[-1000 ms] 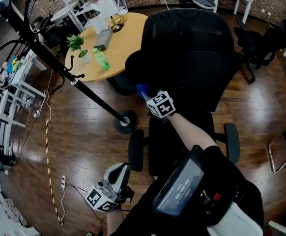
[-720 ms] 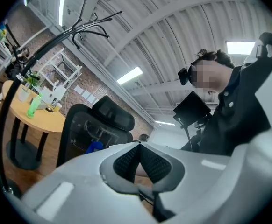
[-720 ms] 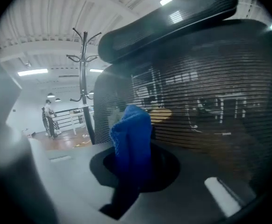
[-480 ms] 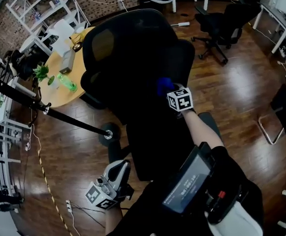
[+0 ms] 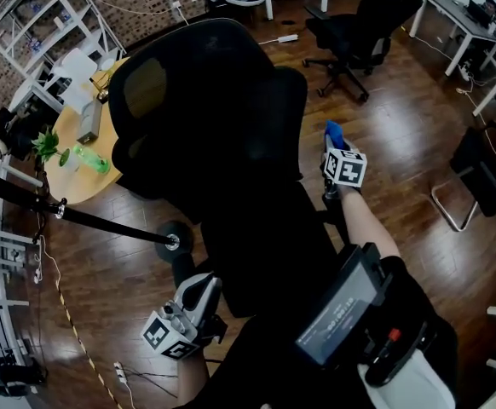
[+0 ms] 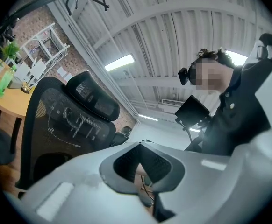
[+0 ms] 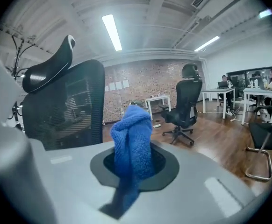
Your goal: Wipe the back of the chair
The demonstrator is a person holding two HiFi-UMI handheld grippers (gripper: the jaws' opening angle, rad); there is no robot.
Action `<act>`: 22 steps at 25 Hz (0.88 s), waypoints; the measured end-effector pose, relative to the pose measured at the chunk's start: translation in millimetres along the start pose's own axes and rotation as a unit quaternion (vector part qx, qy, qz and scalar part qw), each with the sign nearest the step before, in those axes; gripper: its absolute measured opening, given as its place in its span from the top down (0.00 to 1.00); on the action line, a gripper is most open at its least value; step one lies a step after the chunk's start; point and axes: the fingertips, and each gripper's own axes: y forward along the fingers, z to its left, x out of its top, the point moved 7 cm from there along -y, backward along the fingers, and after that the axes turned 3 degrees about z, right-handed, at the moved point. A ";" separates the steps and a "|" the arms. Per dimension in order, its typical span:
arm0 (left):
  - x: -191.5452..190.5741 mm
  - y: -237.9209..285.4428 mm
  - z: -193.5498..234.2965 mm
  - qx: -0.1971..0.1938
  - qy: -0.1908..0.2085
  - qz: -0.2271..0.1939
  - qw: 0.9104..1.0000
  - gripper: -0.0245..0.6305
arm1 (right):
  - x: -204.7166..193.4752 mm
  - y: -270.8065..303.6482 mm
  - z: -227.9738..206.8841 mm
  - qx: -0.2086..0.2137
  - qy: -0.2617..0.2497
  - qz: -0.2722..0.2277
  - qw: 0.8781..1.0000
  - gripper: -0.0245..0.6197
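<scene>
The right claw (image 5: 337, 155) is clamped on a blue cloth (image 5: 334, 131), which bunches up between the jaws and sticks out past their tips. From the head view, the cloth sits just off the right edge of the chair back (image 5: 204, 109), near it but apart. In the right gripper view the cloth (image 7: 135, 134) stands to the right of the mesh. The left claw (image 5: 198, 295) hangs low, its jaws pressed together on nothing, with the chair back up to its left.

table (image 5: 82, 181) left of chair (image 5: 222, 135)
</scene>
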 end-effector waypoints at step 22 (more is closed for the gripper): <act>22.6 -159.8 3.4 0.159 0.011 -0.085 0.984 0.97 | -151.8 11.9 393.9 0.289 -0.145 0.106 0.940 0.92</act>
